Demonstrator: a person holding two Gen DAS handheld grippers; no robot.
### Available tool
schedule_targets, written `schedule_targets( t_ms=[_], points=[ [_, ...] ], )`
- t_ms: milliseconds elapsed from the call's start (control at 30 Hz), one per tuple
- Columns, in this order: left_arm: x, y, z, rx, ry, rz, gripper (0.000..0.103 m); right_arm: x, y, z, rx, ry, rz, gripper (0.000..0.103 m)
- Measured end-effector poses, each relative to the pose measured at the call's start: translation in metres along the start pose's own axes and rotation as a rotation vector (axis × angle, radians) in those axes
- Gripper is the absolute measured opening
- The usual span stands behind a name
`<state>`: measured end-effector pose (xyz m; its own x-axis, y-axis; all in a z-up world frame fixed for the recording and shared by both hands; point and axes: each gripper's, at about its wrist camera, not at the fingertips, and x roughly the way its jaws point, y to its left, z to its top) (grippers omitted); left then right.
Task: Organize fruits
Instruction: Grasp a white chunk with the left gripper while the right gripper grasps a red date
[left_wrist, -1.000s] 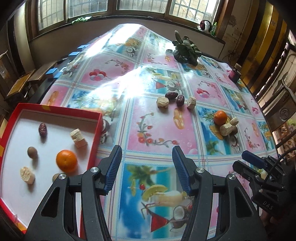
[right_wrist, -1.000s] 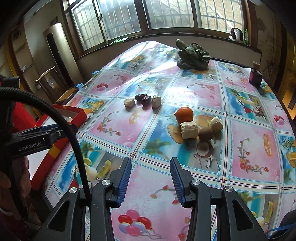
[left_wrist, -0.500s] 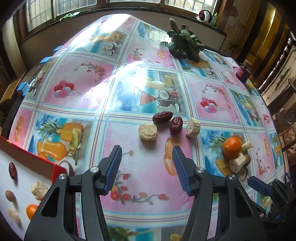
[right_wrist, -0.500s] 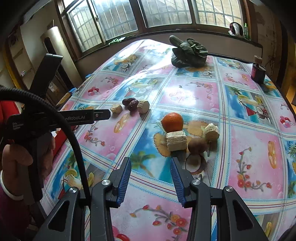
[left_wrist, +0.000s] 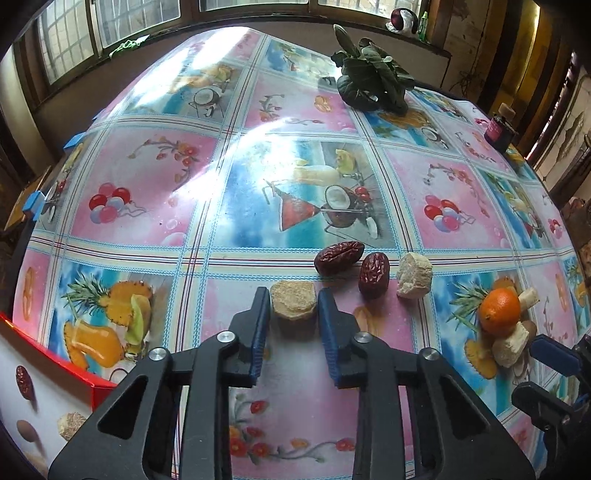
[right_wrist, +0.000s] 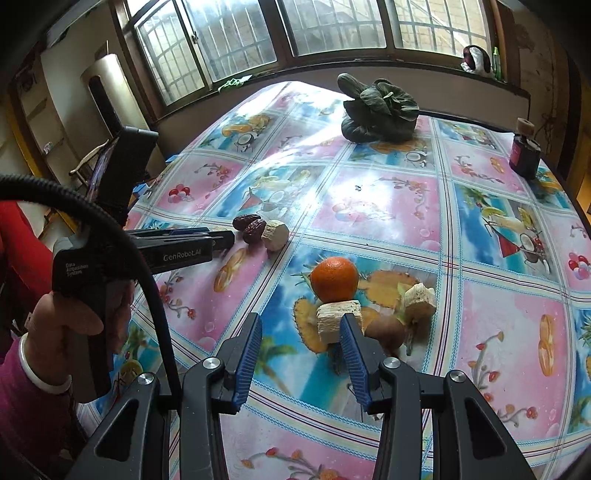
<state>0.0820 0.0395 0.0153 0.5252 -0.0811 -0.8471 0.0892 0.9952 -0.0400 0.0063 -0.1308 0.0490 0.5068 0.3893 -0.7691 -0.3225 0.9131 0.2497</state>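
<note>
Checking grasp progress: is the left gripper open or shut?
Shut on the tan chunk: the left gripper flanks it, both pads against its sides.

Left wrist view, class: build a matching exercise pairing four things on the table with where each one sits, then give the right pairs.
Things:
1. tan chunk
2. orange
3. leafy greens
4. red tray

Places:
A. far end of the table, near the window
B. lower left corner
C. between the jaws of the left gripper
D. right side, against pale chunks

Pairs: 1-C, 2-D, 3-A, 4-B
</note>
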Motion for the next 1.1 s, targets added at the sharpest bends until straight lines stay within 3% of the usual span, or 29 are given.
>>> schedule_targets(
  t_ms=[233,567,800,1100],
  points=[
    [-0.019,0.012,-0.009,-0.057,-0.013,0.018,0.024,0.008,0.014,0.012,-0.040,0.007,0.029,0.042],
    [-0.058,0.041,-0.032,-0.112,-0.039,0.037,0.024,0.062,0.053,0.045,-0.127,0.093,0.199,0.042],
    [-0.070,0.055,-0.038,-0.128,-0.048,0.026,0.024,0.094,0.053,0.062,-0.213,0.097,0.083,0.042],
    [-0.066,0.060,-0.038,-0.136,-0.037,0.014,0.024,0.112,0.054,0.076,-0.395,0.101,0.039,0.042]
  ],
)
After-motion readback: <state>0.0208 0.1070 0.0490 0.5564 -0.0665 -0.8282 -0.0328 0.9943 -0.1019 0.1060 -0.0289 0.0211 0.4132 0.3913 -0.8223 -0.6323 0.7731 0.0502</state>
